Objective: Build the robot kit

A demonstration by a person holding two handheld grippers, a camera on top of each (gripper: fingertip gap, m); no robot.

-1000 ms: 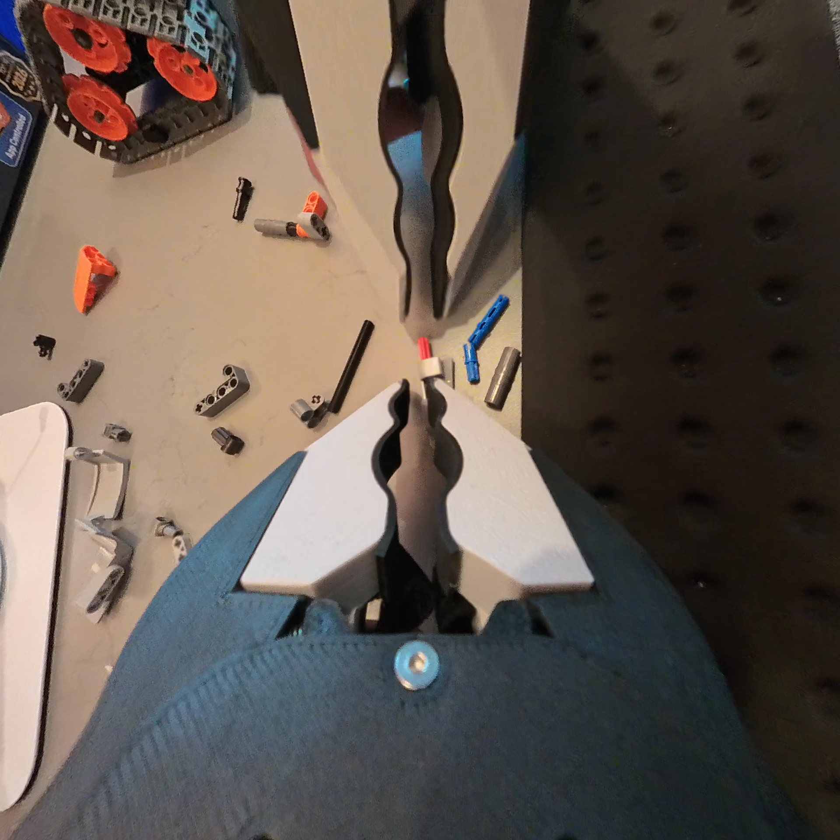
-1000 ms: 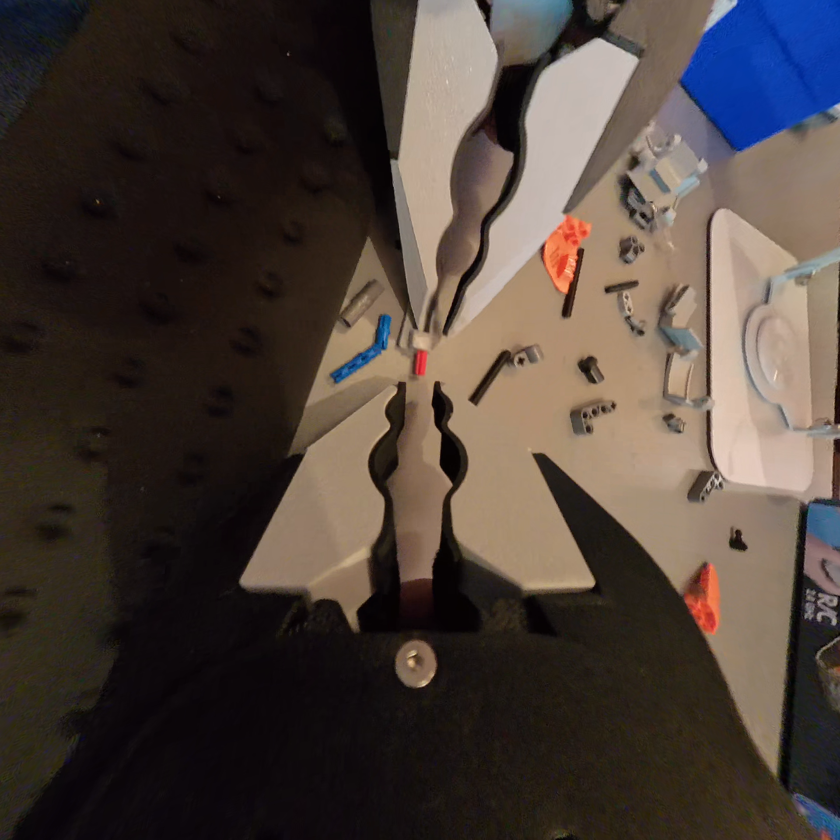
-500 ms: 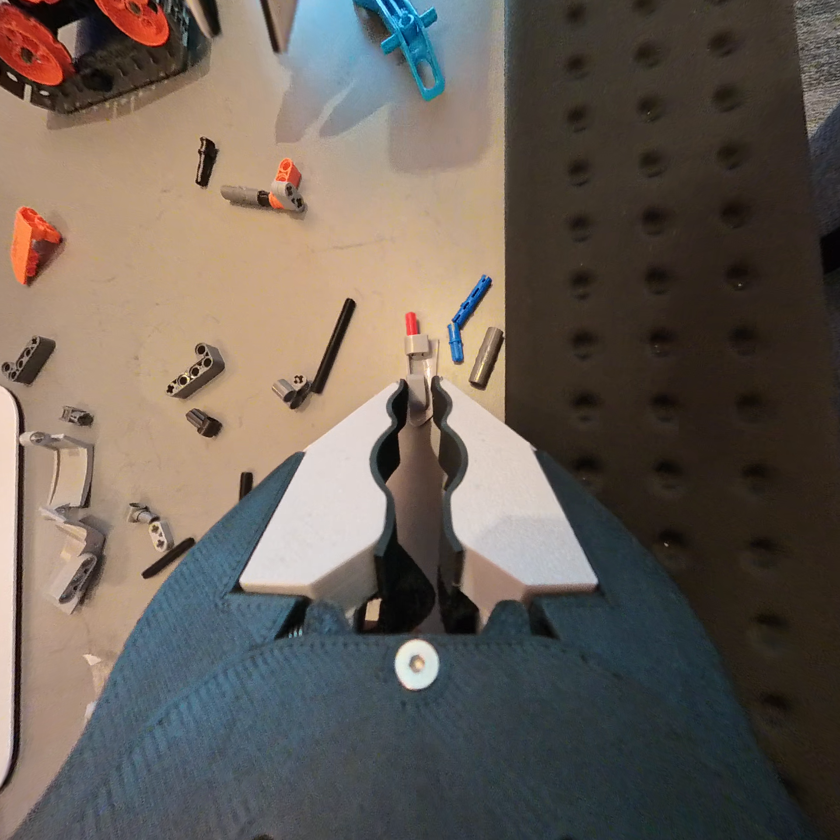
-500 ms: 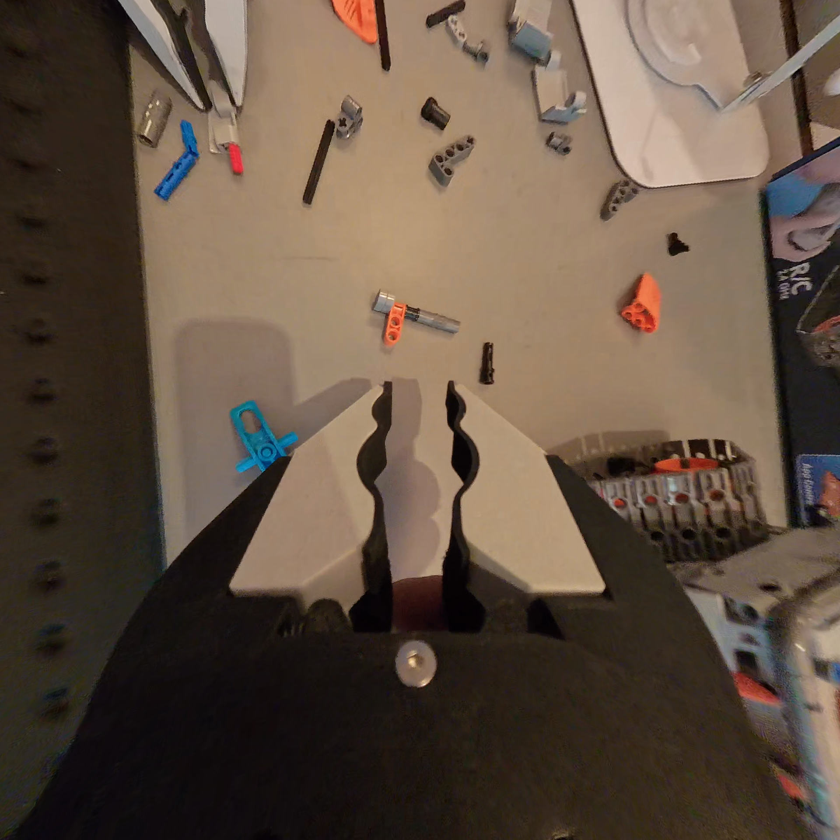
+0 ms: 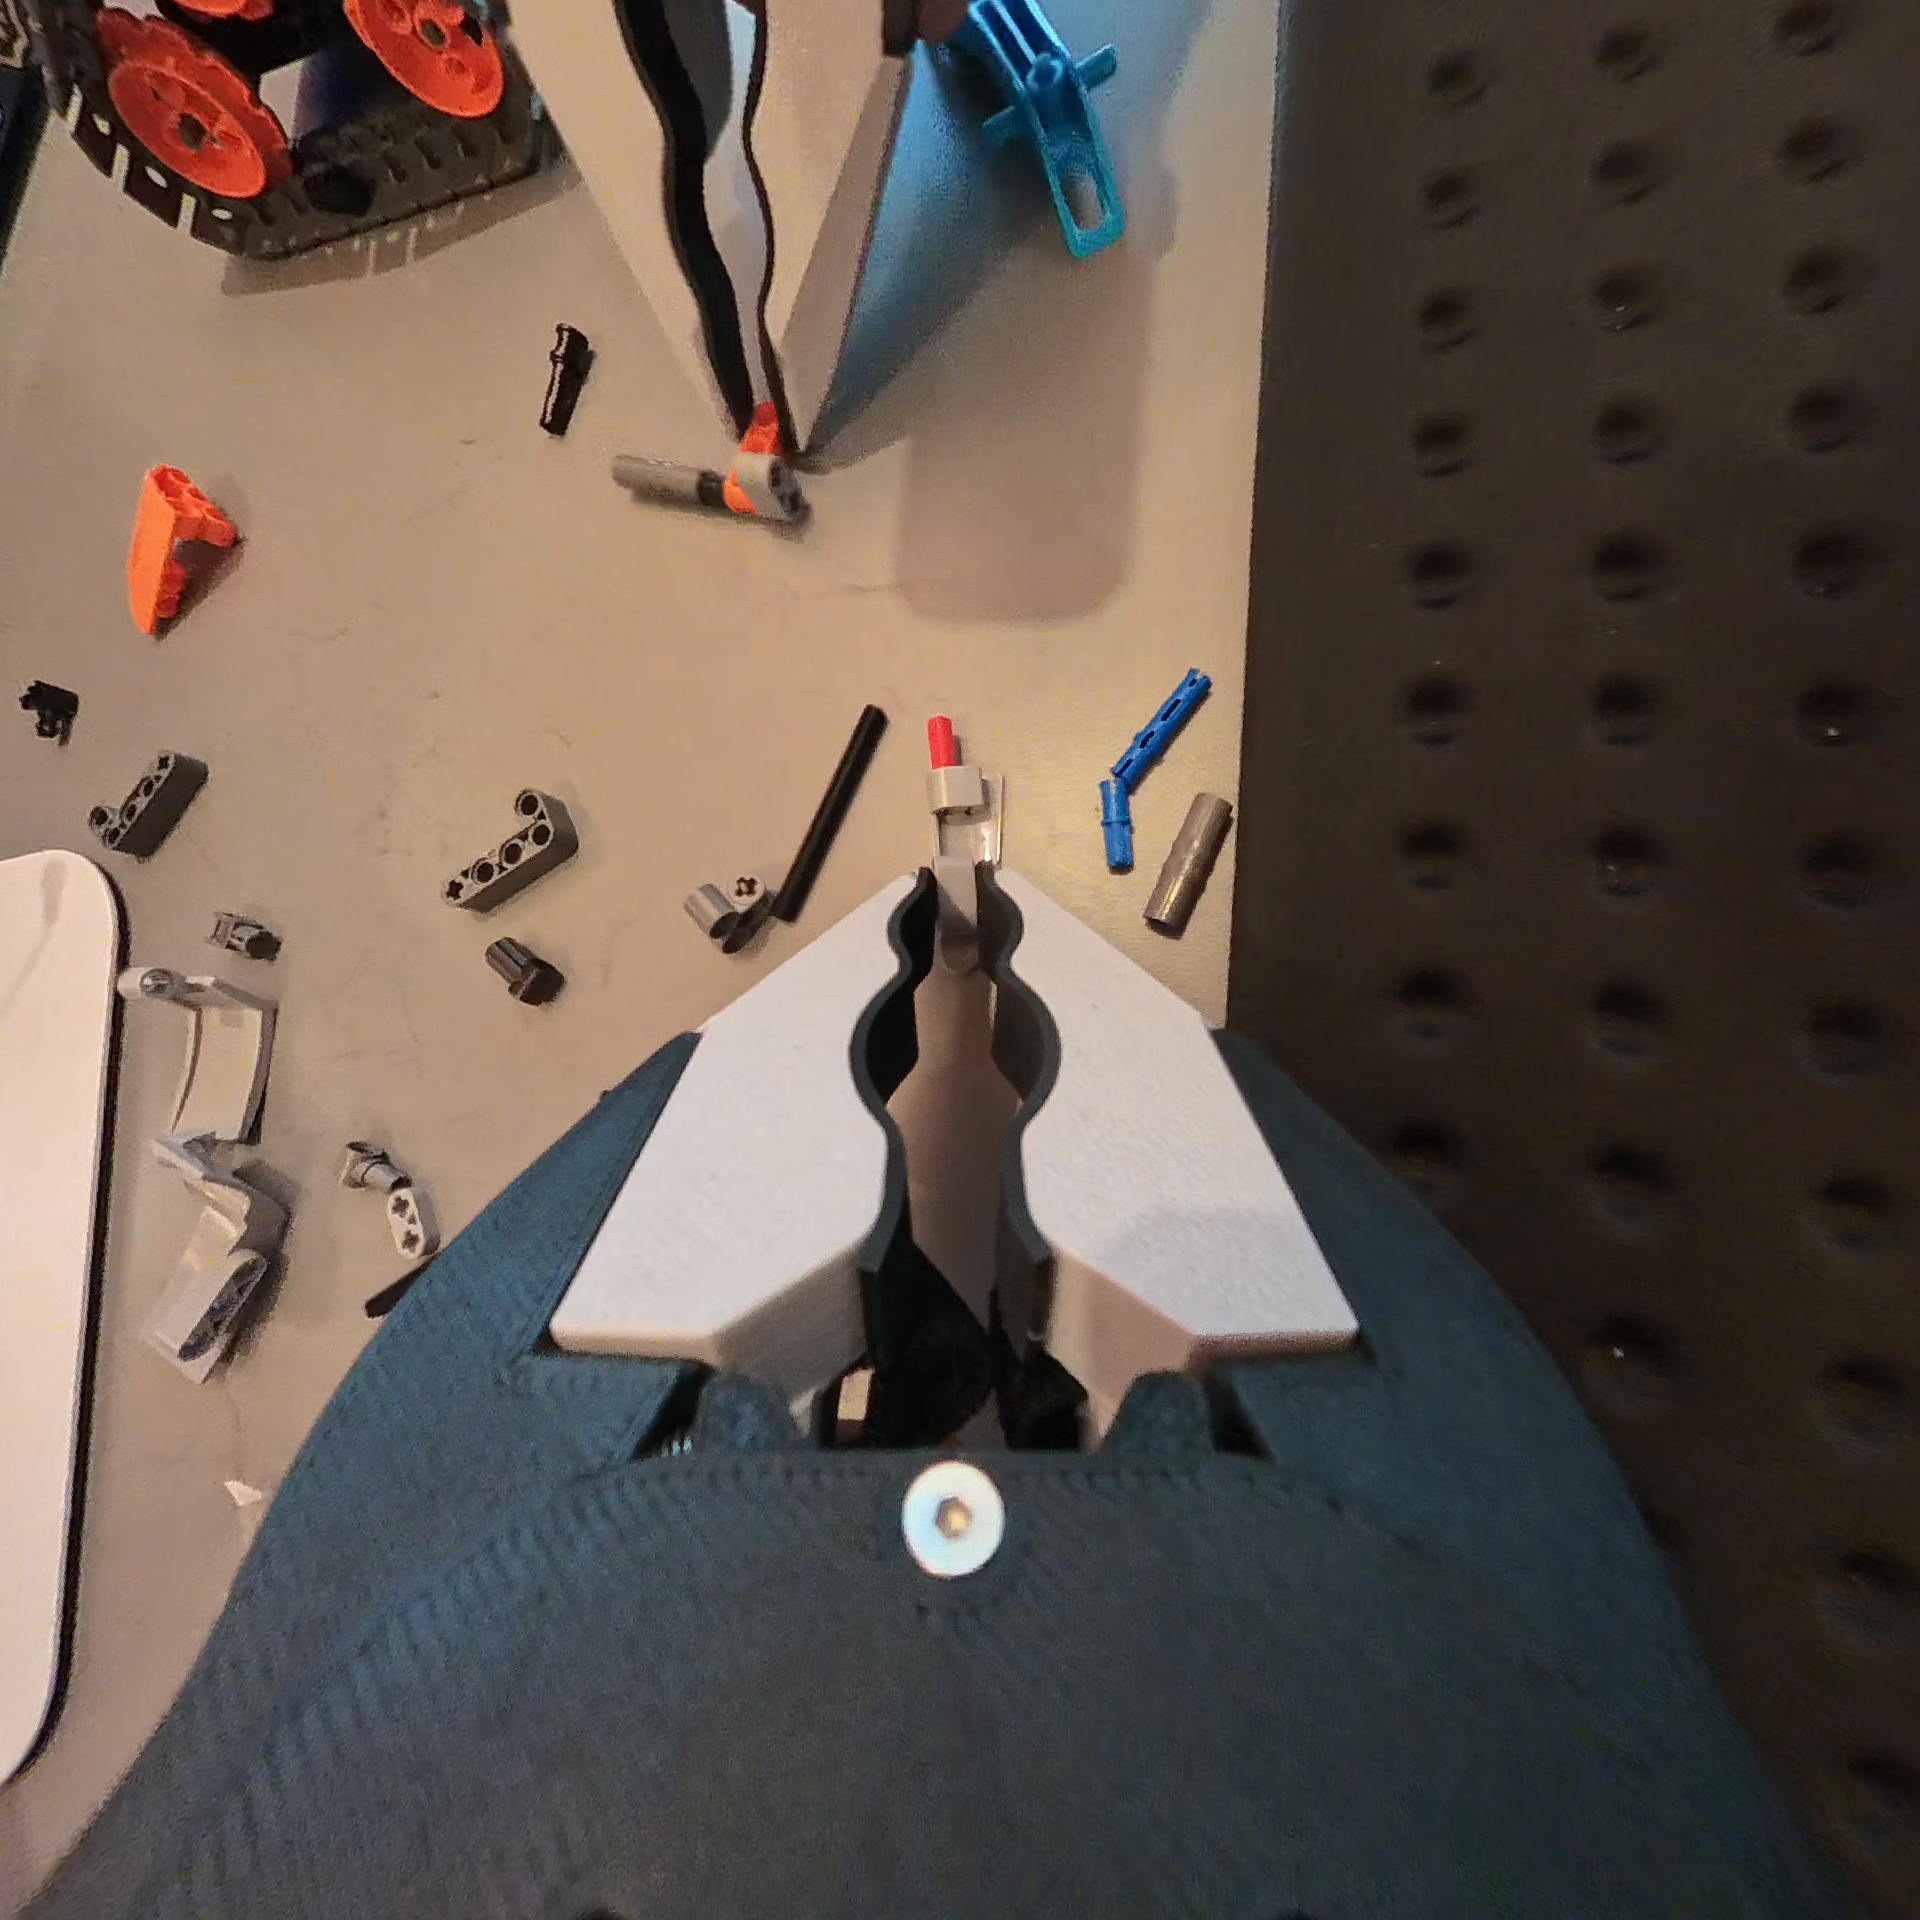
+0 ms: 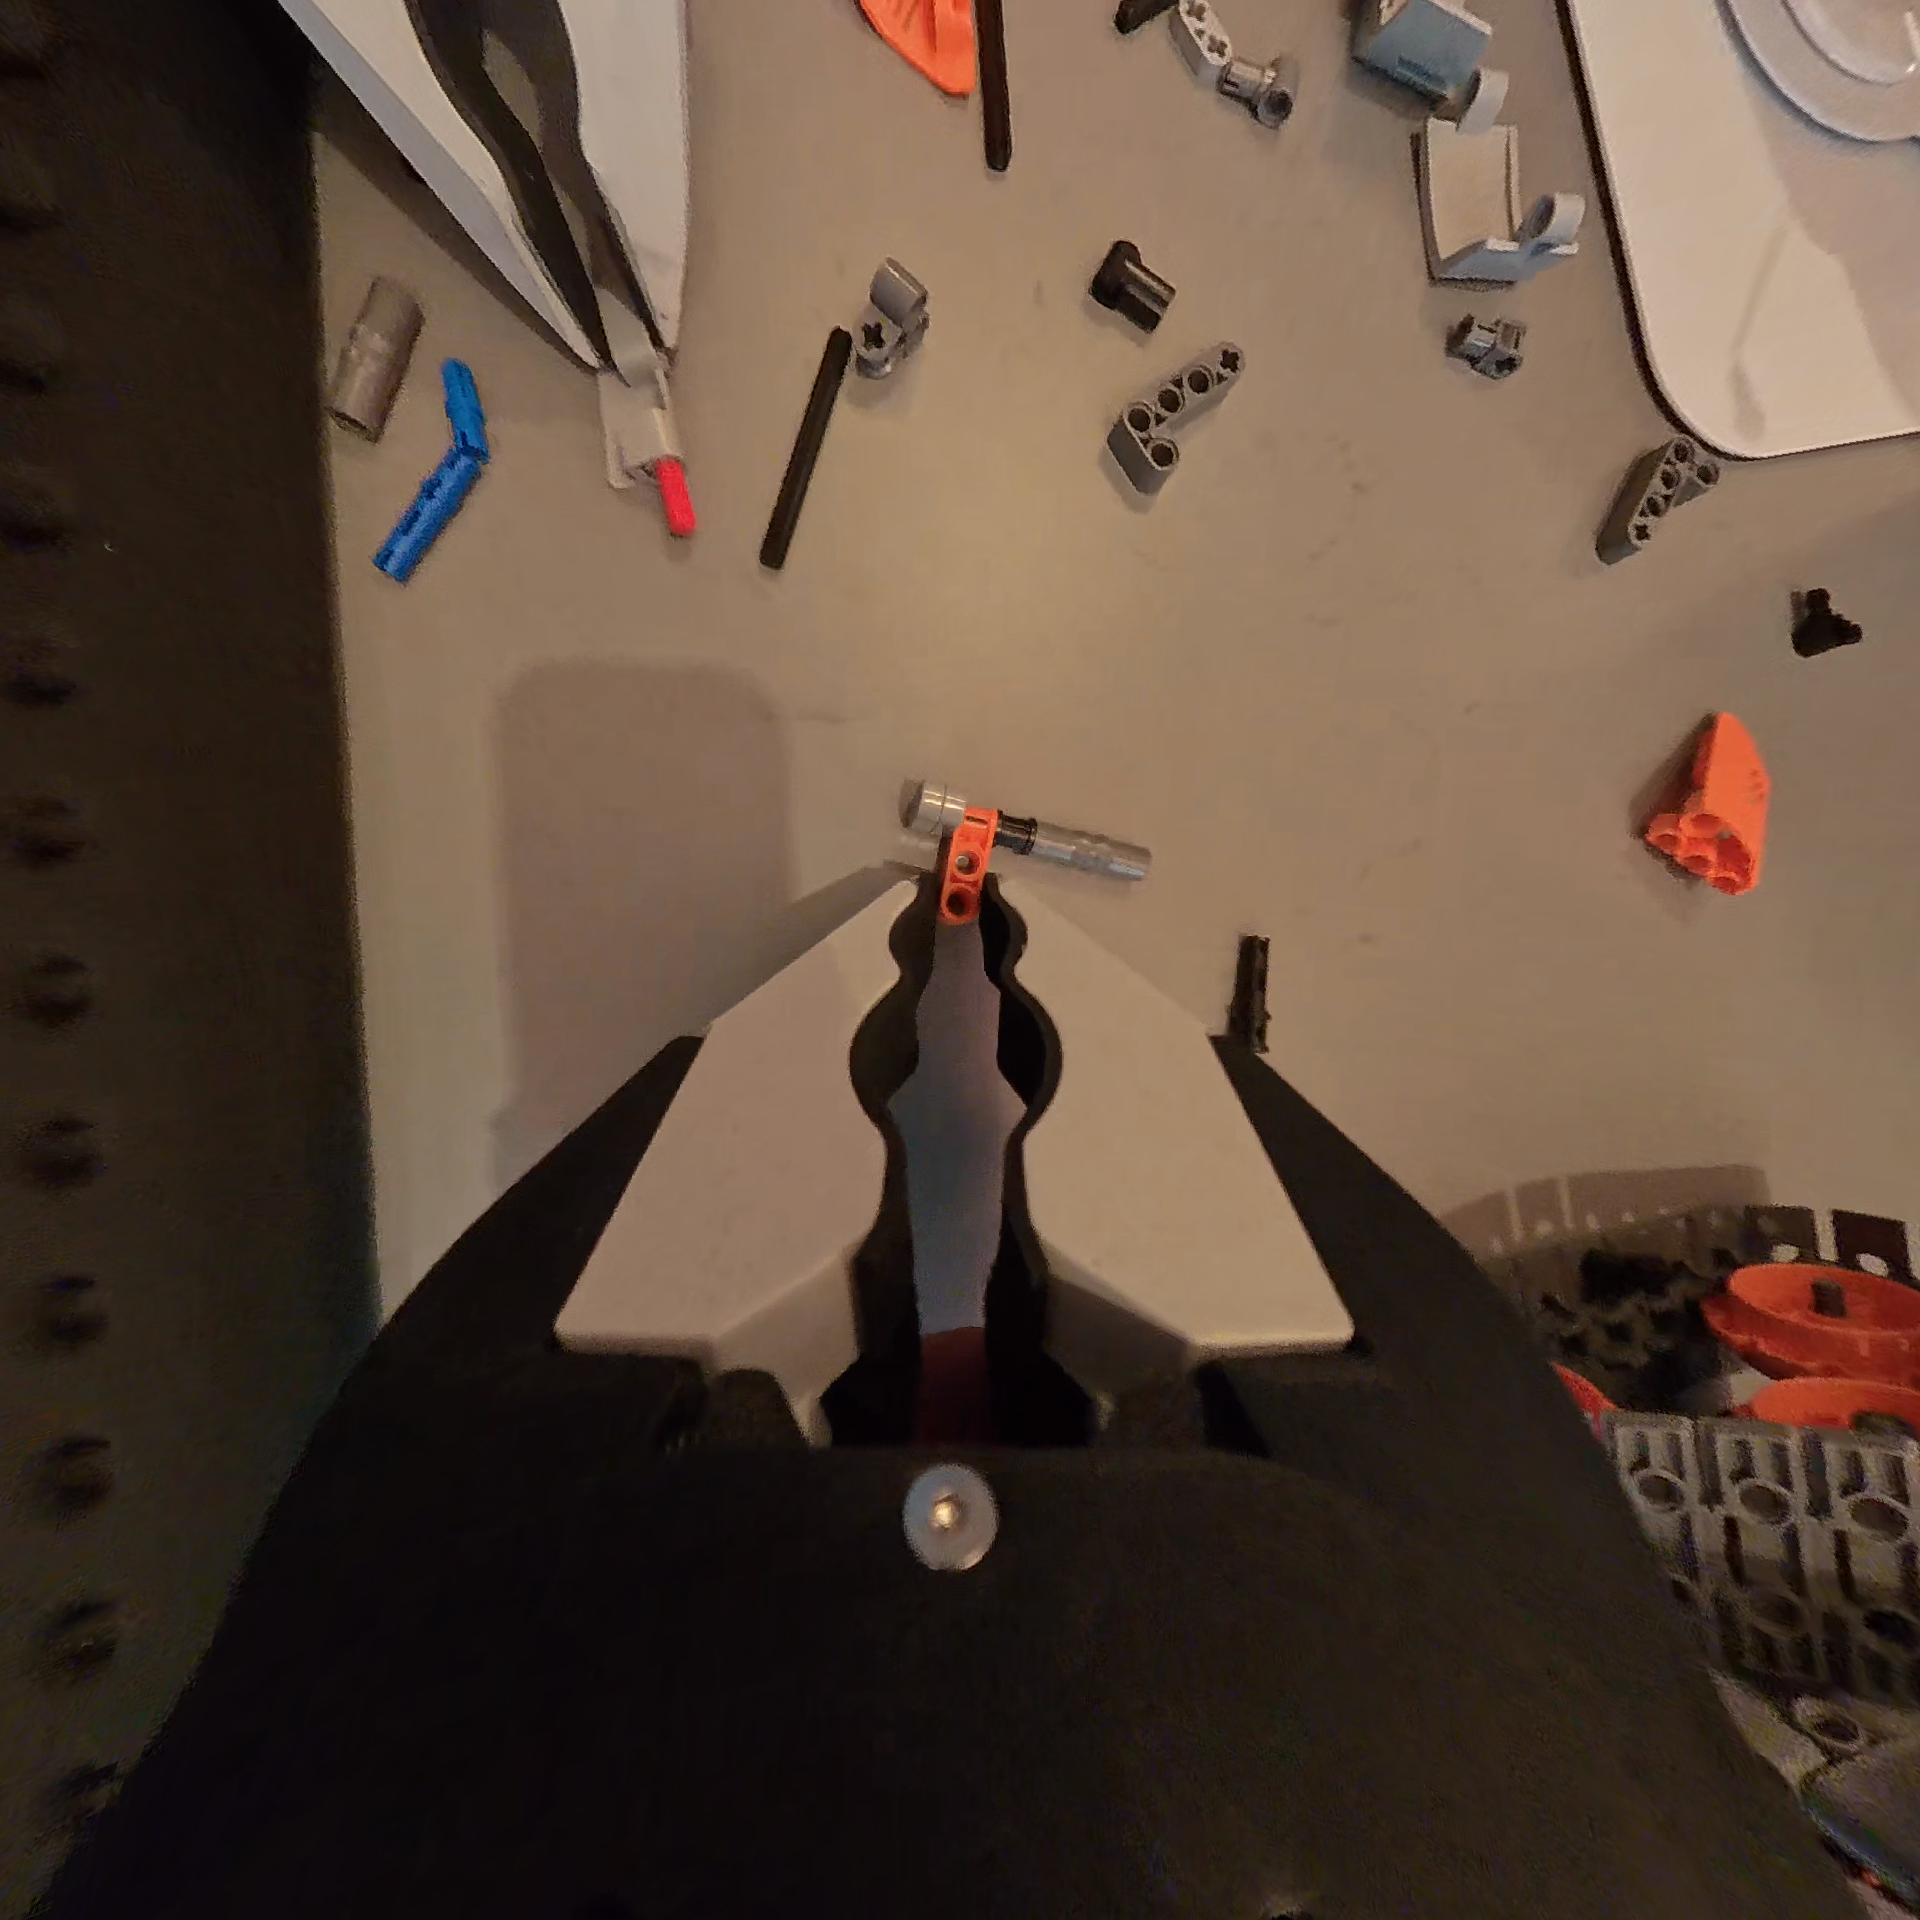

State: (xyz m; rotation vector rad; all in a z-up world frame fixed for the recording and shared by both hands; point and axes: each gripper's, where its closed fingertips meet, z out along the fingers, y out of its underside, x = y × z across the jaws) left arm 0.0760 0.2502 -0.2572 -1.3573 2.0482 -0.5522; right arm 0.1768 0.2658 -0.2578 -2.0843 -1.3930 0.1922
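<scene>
My left gripper (image 5: 956,883) is shut on a small grey connector with a red pin (image 5: 951,795) and holds it low over the beige table, near the edge of the black mat. It also shows in the right wrist view (image 6: 634,358), at the top left. My right gripper (image 6: 961,883) has its jaws closed on an orange connector (image 6: 964,868) that sits on a grey and black axle assembly (image 6: 1070,850) lying on the table. In the left wrist view the right gripper (image 5: 764,421) comes down from the top onto that orange piece (image 5: 756,473).
A black studded mat (image 5: 1610,727) borders the table. A tracked model with orange wheels (image 5: 291,135) and a turquoise piece (image 5: 1060,135) lie far off. Blue pins (image 5: 1143,748), a grey tube (image 5: 1190,862), a black axle (image 5: 831,816), an orange wedge (image 6: 1714,810) and a white board (image 6: 1766,260) are around. Spacing between my two grippers at the tips: around 11 cm.
My right gripper has pulled away from the left gripper's tip, crossed to the orange and grey assembly, and closed on its orange connector. My left gripper has kept hold of the grey piece.
</scene>
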